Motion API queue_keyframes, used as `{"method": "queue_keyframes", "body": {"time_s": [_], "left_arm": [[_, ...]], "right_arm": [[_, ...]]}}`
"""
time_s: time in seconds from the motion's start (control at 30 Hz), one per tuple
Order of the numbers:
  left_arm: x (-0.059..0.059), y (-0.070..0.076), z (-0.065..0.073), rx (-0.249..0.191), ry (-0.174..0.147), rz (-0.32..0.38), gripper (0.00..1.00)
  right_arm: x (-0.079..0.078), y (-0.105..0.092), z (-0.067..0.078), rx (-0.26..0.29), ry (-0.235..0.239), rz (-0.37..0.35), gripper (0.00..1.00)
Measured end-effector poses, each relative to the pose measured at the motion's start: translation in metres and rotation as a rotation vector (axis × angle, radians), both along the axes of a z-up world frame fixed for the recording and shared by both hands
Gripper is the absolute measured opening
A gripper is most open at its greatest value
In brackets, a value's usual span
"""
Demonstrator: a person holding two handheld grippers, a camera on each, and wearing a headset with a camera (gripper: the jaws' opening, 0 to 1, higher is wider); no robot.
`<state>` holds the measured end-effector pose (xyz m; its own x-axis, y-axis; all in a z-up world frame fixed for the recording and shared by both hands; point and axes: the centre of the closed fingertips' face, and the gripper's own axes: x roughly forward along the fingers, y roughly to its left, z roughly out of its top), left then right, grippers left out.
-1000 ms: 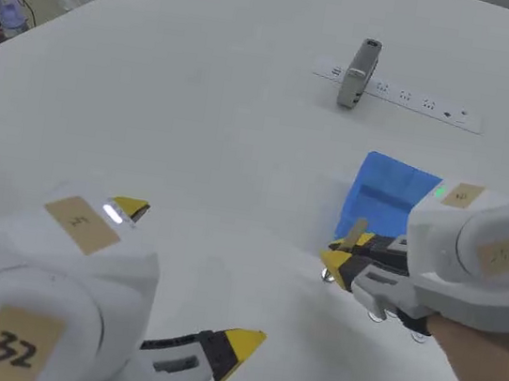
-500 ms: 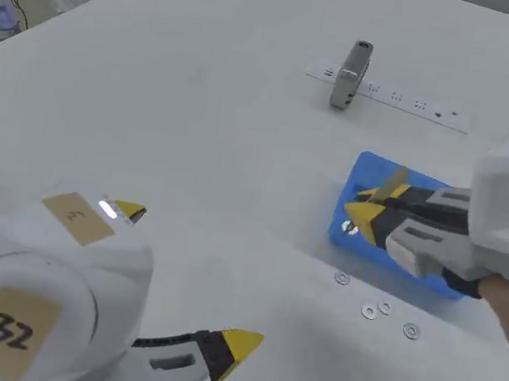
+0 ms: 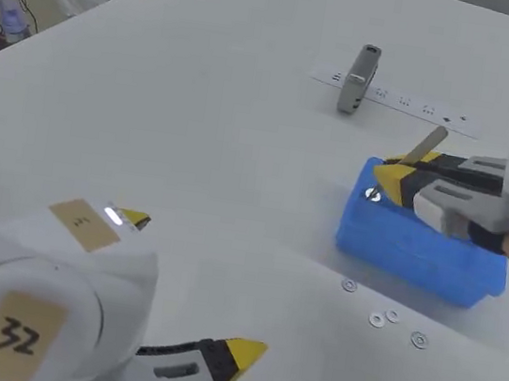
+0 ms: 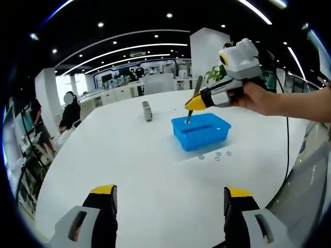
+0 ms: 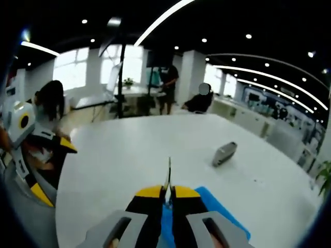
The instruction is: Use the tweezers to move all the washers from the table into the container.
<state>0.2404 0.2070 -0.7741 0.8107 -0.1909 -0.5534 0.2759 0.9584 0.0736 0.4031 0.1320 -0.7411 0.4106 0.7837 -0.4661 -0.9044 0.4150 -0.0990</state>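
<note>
My right gripper (image 3: pixel 391 179) is shut on a pair of tweezers (image 3: pixel 424 146), whose tips pinch a small shiny washer (image 3: pixel 372 196) above the left end of the blue container (image 3: pixel 417 247). Several more washers (image 3: pixel 376 319) lie on the white table just in front of the container. In the right gripper view the shut jaws (image 5: pixel 168 192) hold the tweezers (image 5: pixel 168 178) pointing down over the container (image 5: pixel 209 204). My left gripper (image 3: pixel 186 285) stands open and empty at the near left. Its own view shows the container (image 4: pixel 200 130) and the right gripper (image 4: pixel 227 77) far ahead.
A white power strip (image 3: pixel 400 99) lies at the far side of the table (image 3: pixel 197 126), with a grey device (image 3: pixel 358 76) standing on it. People sit at the far left, beyond the table's edge.
My right gripper has risen from the washers on the table and moved away over the container's left end, carrying a washer in the tweezers. The left gripper has stayed put.
</note>
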Motion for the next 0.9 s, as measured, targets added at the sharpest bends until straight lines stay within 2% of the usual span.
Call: {"method": "queue_keyframes", "body": {"time_s": [0.1, 0.27, 0.43, 0.53, 0.9], "left_arm": [[0.0, 0.0, -0.001, 0.0, 0.003, 0.0, 0.86], [0.0, 0.0, -0.001, 0.001, 0.002, 0.0, 0.86], [0.0, 0.001, -0.001, 0.003, 0.002, 0.001, 0.86], [0.0, 0.001, -0.001, 0.003, 0.003, 0.002, 0.86], [0.0, 0.002, -0.002, 0.006, 0.004, 0.003, 0.86]], "right_arm": [[0.008, 0.0, -0.008, 0.006, 0.026, -0.024, 0.02], [0.019, -0.001, -0.03, -0.022, 0.054, -0.058, 0.02], [0.02, -0.001, -0.045, 0.003, 0.138, -0.087, 0.02], [0.023, 0.001, -0.057, -0.02, 0.136, -0.101, 0.02], [0.025, -0.001, -0.077, -0.059, 0.173, -0.107, 0.03]]}}
